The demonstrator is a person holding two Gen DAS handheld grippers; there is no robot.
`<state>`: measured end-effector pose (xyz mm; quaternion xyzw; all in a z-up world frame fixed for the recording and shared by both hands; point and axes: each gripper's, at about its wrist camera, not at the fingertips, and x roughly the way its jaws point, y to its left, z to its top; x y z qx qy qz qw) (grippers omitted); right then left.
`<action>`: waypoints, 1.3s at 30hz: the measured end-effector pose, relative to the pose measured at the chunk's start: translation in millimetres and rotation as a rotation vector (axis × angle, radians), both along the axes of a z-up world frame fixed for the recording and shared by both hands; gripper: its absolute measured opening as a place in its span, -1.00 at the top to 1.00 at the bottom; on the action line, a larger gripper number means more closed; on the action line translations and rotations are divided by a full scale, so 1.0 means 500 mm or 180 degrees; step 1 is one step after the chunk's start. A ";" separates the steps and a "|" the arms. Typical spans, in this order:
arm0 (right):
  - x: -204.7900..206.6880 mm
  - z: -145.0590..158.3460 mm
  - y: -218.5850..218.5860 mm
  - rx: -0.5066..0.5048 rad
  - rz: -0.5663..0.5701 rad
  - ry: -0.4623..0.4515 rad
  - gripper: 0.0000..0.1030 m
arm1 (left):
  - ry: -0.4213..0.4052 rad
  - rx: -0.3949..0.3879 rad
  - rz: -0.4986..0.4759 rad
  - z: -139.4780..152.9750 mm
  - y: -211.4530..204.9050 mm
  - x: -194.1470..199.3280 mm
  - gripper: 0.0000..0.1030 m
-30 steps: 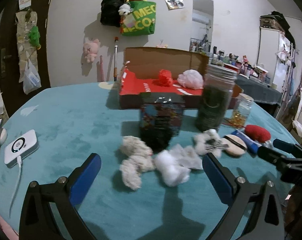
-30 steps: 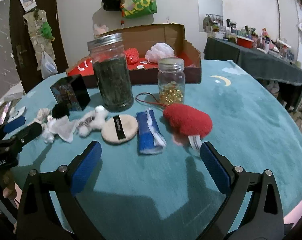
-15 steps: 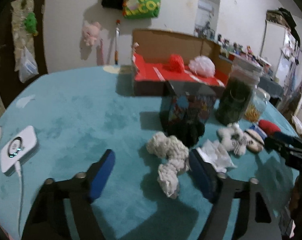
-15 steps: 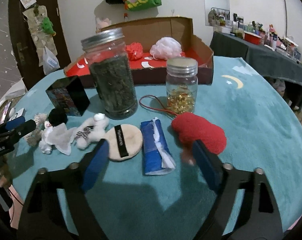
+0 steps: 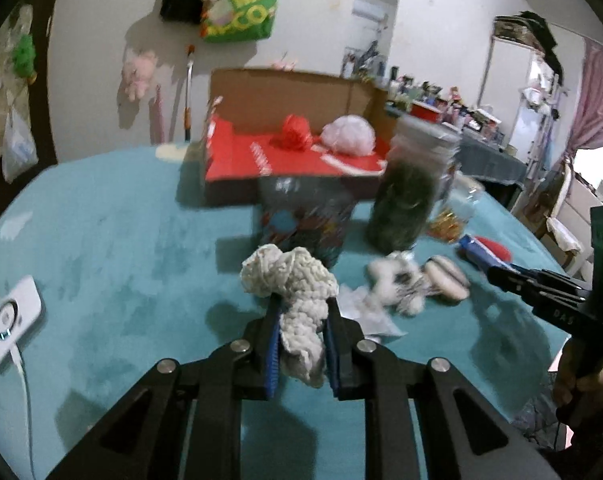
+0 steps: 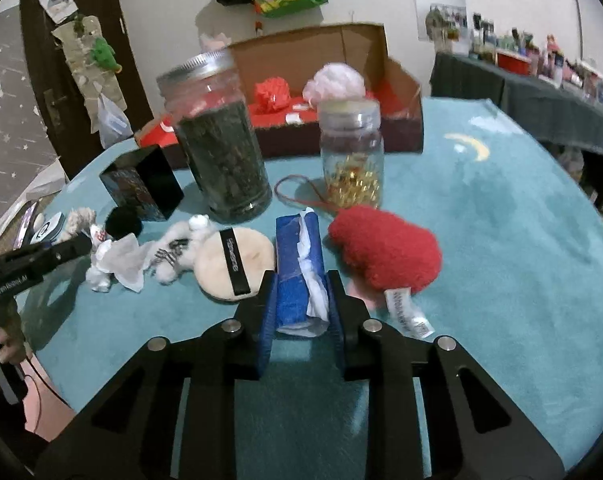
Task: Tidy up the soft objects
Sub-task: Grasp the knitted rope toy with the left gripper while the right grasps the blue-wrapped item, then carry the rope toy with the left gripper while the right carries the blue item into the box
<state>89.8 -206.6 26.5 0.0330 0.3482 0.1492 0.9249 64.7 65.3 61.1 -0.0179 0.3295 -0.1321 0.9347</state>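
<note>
The left gripper [image 5: 301, 312] was closing, its blue pads pressed on the knit toy [image 5: 297, 292], a cream crocheted piece bulging out above the fingers; the right gripper [image 6: 301, 292] was closing too, its pads against both sides of the blue roll [image 6: 297, 264], which lay on the teal cloth [image 6: 501, 280] with white tissue trailing from it. Just left of the roll lay the puff [image 6: 233, 262] with its black band; left of that, the small plush [image 6: 181, 248], then crumpled white tissue [image 6: 117, 260], then a black pom-pom [image 6: 123, 222]; just right of the roll lay the red plush [image 6: 385, 248], its label toward the near edge. Farther off stood the big jar [image 6: 221, 140] of dark leaves, the small jar [image 6: 351, 156] of gold bits to its right, and a black box [image 6: 141, 184] to its left; beyond them sat the carton [image 6: 397, 128], open, holding a red pom-pom [image 6: 271, 94] and a pink pouf [image 6: 339, 80]; far left in the left view, a white device [image 5: 9, 326] lay on the cloth.
</note>
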 end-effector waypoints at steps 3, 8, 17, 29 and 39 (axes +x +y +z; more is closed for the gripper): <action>-0.014 0.023 -0.003 0.0034 0.0055 -0.0096 0.57 | -0.0038 -0.0048 -0.0127 0.019 -0.025 -0.001 0.62; -0.018 0.050 0.000 0.0015 0.0147 -0.0216 0.57 | -0.0054 -0.0123 -0.0342 0.033 -0.077 0.015 0.62; 0.000 0.053 0.028 0.0030 0.0377 -0.0187 0.57 | 0.0053 -0.0242 -0.0682 0.011 -0.157 0.058 0.62; 0.019 0.044 0.040 0.0055 0.0482 -0.0121 0.57 | 0.0174 -0.0266 -0.0728 -0.010 -0.168 0.077 0.62; 0.015 0.047 0.027 0.0044 0.0432 -0.0125 0.57 | 0.0112 -0.0263 -0.0511 0.016 -0.112 0.067 0.62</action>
